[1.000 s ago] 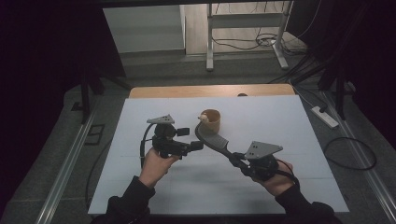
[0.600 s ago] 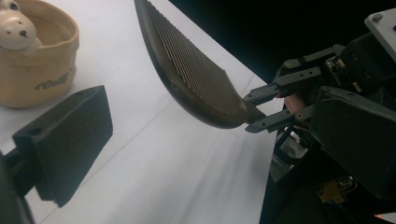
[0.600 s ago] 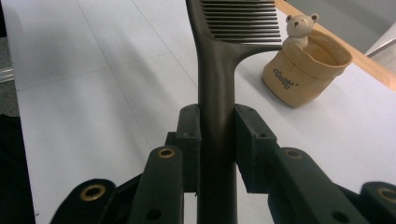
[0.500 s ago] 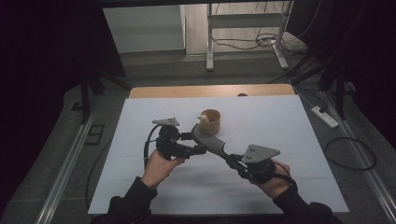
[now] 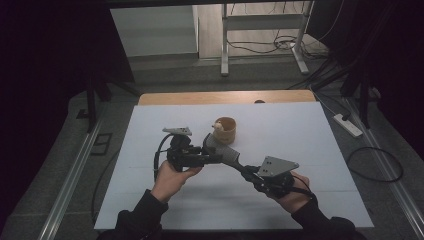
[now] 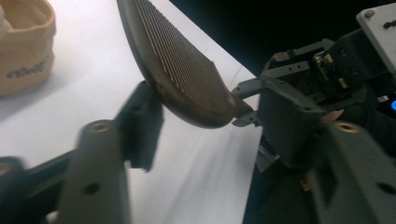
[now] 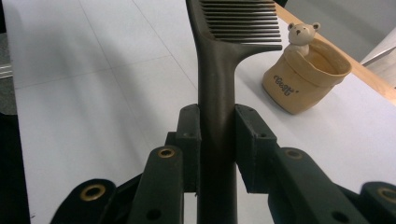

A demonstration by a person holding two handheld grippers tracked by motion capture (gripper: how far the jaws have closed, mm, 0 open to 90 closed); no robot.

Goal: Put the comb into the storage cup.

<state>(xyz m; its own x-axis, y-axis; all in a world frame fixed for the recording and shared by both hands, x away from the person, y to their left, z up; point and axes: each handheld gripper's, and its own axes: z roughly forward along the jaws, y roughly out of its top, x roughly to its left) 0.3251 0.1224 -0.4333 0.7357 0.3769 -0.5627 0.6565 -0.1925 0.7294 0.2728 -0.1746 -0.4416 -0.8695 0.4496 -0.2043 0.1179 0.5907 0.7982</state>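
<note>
A dark comb (image 5: pixel 222 150) is held above the white table by its handle, with my right gripper (image 7: pixel 217 135) shut on it; in the high view my right gripper (image 5: pixel 247 170) is at the lower right. The comb's toothed head (image 6: pixel 187 70) lies between the jaws of my left gripper (image 6: pixel 215 121). Those jaws have just been closing, and the left pad (image 6: pixel 142 123) is blurred right beside the comb's back edge. I cannot see both pads pressing on it. My left gripper (image 5: pixel 200 157) reaches in from the left.
A beige soft pot (image 5: pixel 226 131) with a small bear figure (image 7: pixel 301 33) on its rim stands just behind the comb. A white sheet (image 5: pixel 310 135) covers the table. A power strip (image 5: pixel 347 125) and cables lie on the floor to the right.
The left gripper's jaws have narrowed around the comb's head. Both hands have stayed about where they were, and the right gripper still holds the handle.
</note>
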